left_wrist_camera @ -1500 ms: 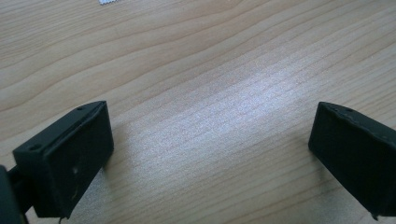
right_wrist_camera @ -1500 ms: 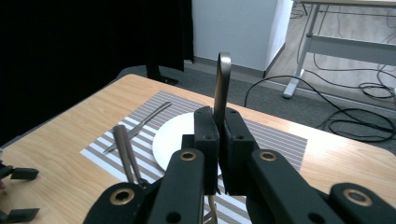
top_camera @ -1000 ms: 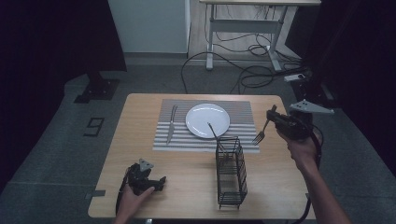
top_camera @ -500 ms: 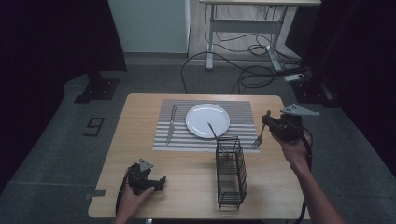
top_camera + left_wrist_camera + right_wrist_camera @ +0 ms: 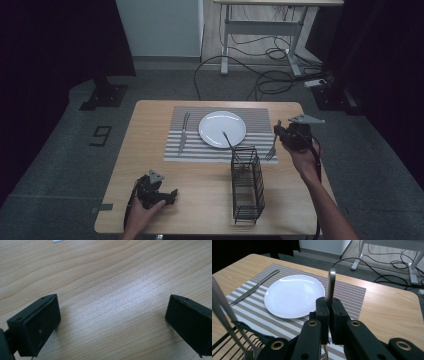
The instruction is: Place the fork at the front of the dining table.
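We have the fork (image 5: 271, 149) clenched by its handle in the right tool (image 5: 280, 136), tines hanging just above the tabletop (image 5: 200, 190) beside the wire rack (image 5: 246, 182); it's light, stiff, slippery steel, best pinched mid-handle, while our left tool (image 5: 112, 315) rests released.

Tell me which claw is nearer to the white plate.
The right. The right claw, shut on a fork, hangs just off the placemat's right edge, beside the white plate. The left claw rests open at the table's near left, well away.
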